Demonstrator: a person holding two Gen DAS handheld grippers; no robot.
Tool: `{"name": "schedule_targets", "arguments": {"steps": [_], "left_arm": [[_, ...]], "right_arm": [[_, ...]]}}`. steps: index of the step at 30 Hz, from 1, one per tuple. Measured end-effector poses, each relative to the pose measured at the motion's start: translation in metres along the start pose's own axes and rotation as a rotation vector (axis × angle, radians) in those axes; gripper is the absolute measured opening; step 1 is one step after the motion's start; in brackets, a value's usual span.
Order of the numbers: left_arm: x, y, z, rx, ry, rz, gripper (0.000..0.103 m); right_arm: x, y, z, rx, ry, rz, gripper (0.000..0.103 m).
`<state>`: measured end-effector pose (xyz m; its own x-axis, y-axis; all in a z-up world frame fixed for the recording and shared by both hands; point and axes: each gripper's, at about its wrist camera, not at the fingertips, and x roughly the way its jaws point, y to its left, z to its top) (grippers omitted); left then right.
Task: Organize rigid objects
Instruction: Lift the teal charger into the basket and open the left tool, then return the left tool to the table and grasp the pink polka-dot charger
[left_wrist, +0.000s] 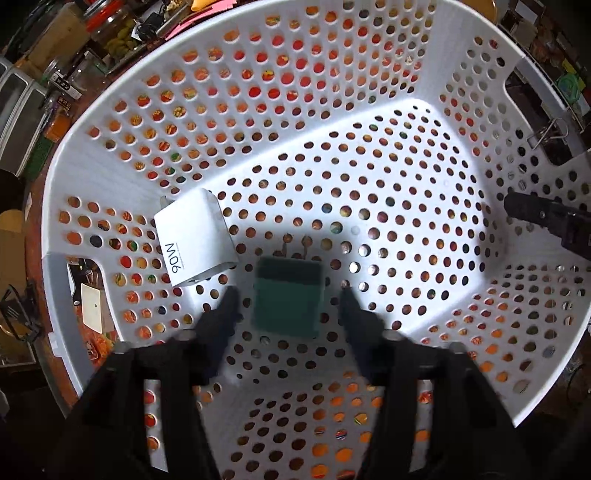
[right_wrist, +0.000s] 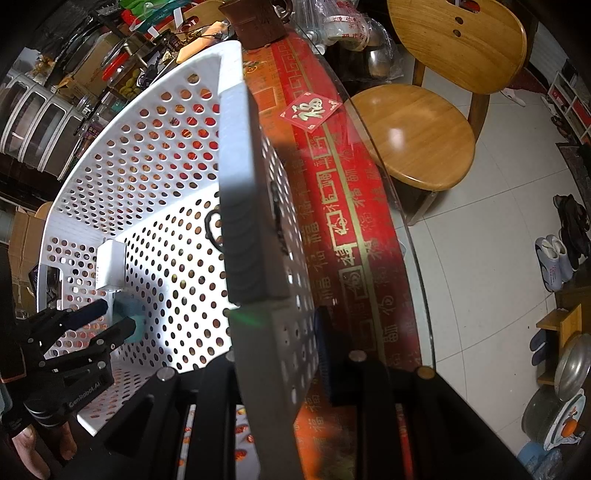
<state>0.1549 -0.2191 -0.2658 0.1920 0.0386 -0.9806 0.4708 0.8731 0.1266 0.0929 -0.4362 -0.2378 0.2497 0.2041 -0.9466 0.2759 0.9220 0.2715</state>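
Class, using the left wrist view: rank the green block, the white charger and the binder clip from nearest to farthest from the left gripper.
1. Green block: between the left gripper's fingers, on the basket floor.
2. White charger: just left of it, by the wall.
3. Binder clip: far right, on the basket's handle.

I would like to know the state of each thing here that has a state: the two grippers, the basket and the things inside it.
left gripper: open, jaws either side of the green block without pressing it
right gripper: shut on the basket's rim
white basket: upright on the table
green block: lying flat on the basket floor, released
white charger: lying on the basket floor, beside the block
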Motion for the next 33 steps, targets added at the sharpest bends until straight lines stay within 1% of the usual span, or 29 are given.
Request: {"name": "schedule_targets", "arguments": {"steps": [2, 4, 6, 7, 8, 10, 12, 14, 15, 16, 18, 19, 20, 21, 22, 23, 24, 25, 27, 28, 31, 33], "left_arm": [[-0.007, 0.001, -0.002, 0.002, -0.041, -0.002, 0.073], [-0.020, 0.003, -0.006, -0.001, -0.089, -0.015, 0.074], [-0.039, 0.008, -0.014, -0.012, -0.158, -0.026, 0.075], [-0.055, 0.015, -0.021, -0.024, -0.213, -0.027, 0.076], [-0.065, 0.020, -0.025, -0.034, -0.242, -0.025, 0.079], [-0.092, 0.039, -0.041, -0.074, -0.329, -0.017, 0.086], [-0.118, 0.068, -0.059, -0.143, -0.402, -0.002, 0.095], [-0.132, 0.095, -0.078, -0.209, -0.451, 0.013, 0.099], [-0.138, 0.115, -0.090, -0.256, -0.473, 0.038, 0.102], [-0.142, 0.130, -0.098, -0.284, -0.482, 0.063, 0.102], [-0.141, 0.163, -0.114, -0.350, -0.483, 0.116, 0.102], [-0.135, 0.182, -0.124, -0.389, -0.482, 0.127, 0.102], [-0.129, 0.197, -0.132, -0.419, -0.480, 0.142, 0.102], [-0.118, 0.214, -0.142, -0.456, -0.475, 0.177, 0.102], [-0.106, 0.229, -0.149, -0.492, -0.456, 0.196, 0.102], [-0.099, 0.241, -0.158, -0.521, -0.440, 0.190, 0.102], [-0.085, 0.257, -0.168, -0.568, -0.427, 0.161, 0.102], [-0.075, 0.268, -0.178, -0.602, -0.423, 0.151, 0.102], [-0.056, 0.280, -0.190, -0.642, -0.395, 0.161, 0.102], [-0.042, 0.289, -0.195, -0.661, -0.371, 0.152, 0.102], [-0.012, 0.299, -0.202, -0.719, -0.311, 0.128, 0.100], [-0.001, 0.299, -0.202, -0.741, -0.298, 0.110, 0.100]], "right_arm": [[0.000, 0.000, 0.000, -0.001, 0.002, -0.002, 0.021], [0.001, 0.000, 0.000, -0.002, 0.003, -0.006, 0.021], [0.001, 0.000, 0.000, -0.004, 0.006, -0.009, 0.021], [0.001, 0.001, 0.000, -0.005, 0.006, -0.011, 0.021], [0.001, 0.002, 0.000, -0.007, 0.006, -0.012, 0.021], [0.002, 0.002, 0.001, -0.009, 0.007, -0.015, 0.021], [0.002, 0.003, 0.000, -0.012, 0.009, -0.017, 0.021], [0.002, 0.004, 0.001, -0.014, 0.010, -0.019, 0.021], [0.002, 0.004, 0.001, -0.015, 0.010, -0.021, 0.021], [0.002, 0.004, 0.001, -0.017, 0.010, -0.022, 0.021], [0.003, 0.006, 0.001, -0.022, 0.012, -0.025, 0.021], [0.003, 0.007, 0.001, -0.026, 0.013, -0.027, 0.021], [0.003, 0.007, 0.001, -0.029, 0.013, -0.029, 0.021], [0.003, 0.007, 0.001, -0.032, 0.013, -0.032, 0.021], [0.003, 0.007, 0.001, -0.034, 0.014, -0.034, 0.021], [0.003, 0.007, 0.001, -0.033, 0.015, -0.034, 0.021], [0.003, 0.007, 0.001, -0.032, 0.015, -0.034, 0.021], [0.003, 0.007, 0.001, -0.032, 0.015, -0.035, 0.021], [0.003, 0.007, 0.001, -0.032, 0.015, -0.036, 0.021], [0.004, 0.007, 0.001, -0.033, 0.016, -0.036, 0.021], [0.004, 0.008, 0.001, -0.037, 0.020, -0.042, 0.021], [0.004, 0.008, 0.001, -0.039, 0.022, -0.045, 0.021]]}}
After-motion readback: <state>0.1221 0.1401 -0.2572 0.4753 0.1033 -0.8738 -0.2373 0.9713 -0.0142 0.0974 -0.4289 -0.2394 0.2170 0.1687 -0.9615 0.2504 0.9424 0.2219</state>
